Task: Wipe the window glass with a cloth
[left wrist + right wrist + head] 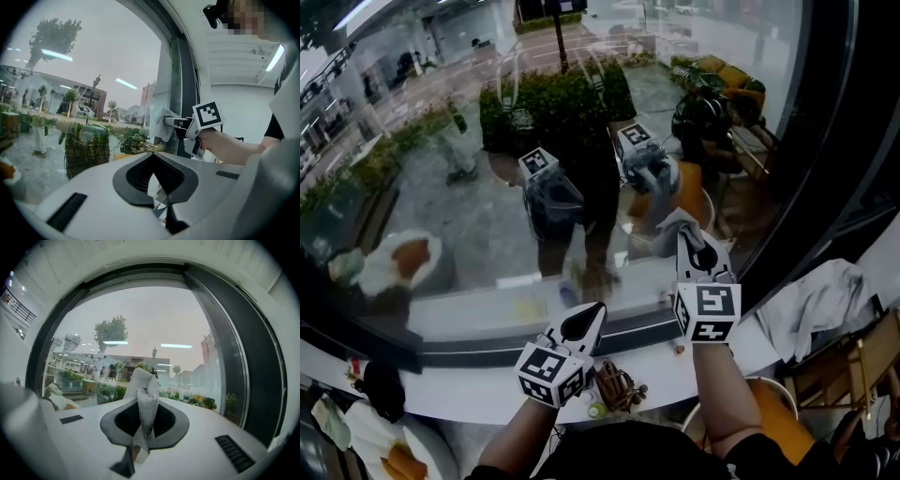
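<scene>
Two hand-held grippers work at one large curved window glass (459,197). The right gripper (692,246), raised higher, has its jaws clamped on a single pale mesh cloth (668,232), whose bunched end sits against the pane low on its right side. The left gripper (585,322) hangs lower, above the white sill (469,398), its two jaws drawn together with nothing between them. Both grippers' marker cubes are mirrored in the glass.
</scene>
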Available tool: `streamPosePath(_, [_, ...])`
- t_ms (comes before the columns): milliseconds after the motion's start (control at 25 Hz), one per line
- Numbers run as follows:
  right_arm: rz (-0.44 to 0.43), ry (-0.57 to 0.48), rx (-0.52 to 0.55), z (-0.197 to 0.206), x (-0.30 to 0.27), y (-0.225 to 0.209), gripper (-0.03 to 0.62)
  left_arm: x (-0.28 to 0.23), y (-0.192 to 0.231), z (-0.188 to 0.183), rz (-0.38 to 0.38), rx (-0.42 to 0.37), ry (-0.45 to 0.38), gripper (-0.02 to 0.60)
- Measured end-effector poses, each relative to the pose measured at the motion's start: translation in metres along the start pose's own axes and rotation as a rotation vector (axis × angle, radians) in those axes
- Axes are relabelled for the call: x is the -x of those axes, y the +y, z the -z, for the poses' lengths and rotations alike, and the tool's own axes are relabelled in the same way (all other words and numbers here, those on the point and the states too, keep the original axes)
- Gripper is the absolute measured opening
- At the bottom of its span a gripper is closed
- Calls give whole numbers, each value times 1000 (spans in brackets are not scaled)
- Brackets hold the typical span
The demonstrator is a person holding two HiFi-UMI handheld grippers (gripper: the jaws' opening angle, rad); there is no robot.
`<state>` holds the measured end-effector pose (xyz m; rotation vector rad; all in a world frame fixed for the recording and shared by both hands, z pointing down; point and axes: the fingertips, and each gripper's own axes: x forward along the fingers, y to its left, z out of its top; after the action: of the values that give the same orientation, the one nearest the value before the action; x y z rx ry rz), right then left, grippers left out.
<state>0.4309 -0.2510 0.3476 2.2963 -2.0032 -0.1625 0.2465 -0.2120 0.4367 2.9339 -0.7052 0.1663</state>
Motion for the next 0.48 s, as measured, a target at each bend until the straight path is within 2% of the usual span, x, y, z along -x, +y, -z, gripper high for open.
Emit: streamPosePath(480, [3, -66, 19, -50, -15, 2, 41, 12, 6, -35, -47, 3, -72, 8])
